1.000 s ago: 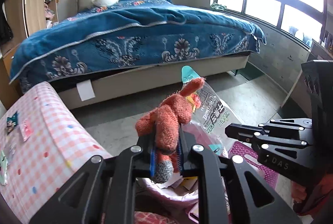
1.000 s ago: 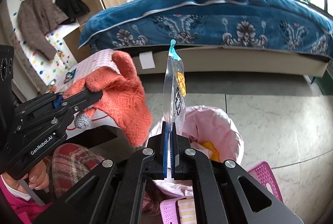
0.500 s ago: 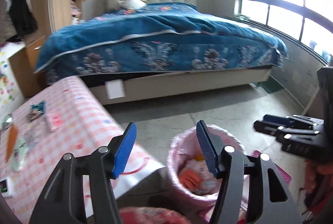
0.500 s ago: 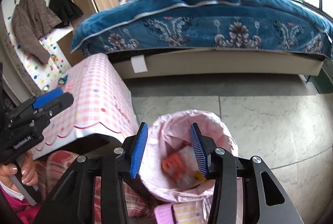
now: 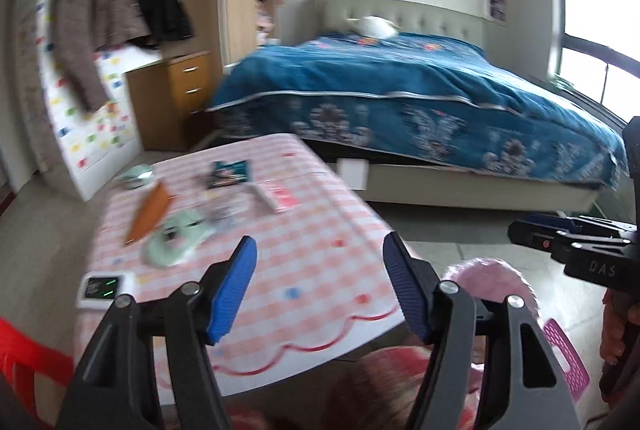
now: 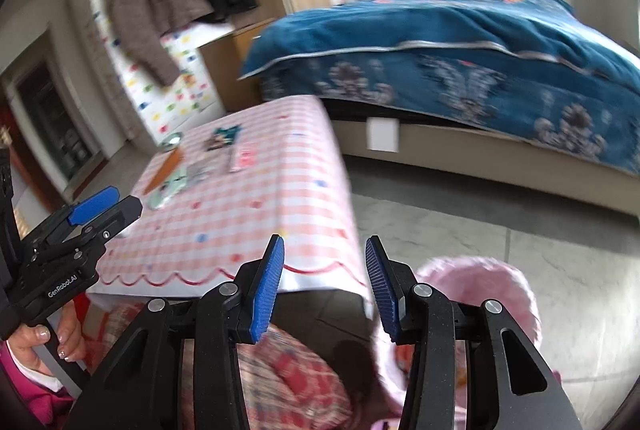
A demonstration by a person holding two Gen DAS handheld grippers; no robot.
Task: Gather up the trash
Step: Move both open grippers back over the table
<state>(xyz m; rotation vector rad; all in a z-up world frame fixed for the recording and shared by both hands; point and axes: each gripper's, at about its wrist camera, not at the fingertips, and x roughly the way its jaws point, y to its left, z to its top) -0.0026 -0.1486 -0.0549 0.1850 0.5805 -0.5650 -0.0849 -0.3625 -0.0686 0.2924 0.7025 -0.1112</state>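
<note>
Both wrist views face downward over table (image 5: 320, 230); share bed (image 6: 460, 42), bin (image 6: 480, 278).

Blue bed (image 5: 420, 102) (coats (image 5: 92, 18) hanging)

Scattered wrappers (image 5: 228, 174) on checked tablecloth (image 5: 320, 250)

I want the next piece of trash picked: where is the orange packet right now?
In the left wrist view the orange packet lies at the far left of the checked table, beside the pale green wrapper, left of the pink card.
</note>
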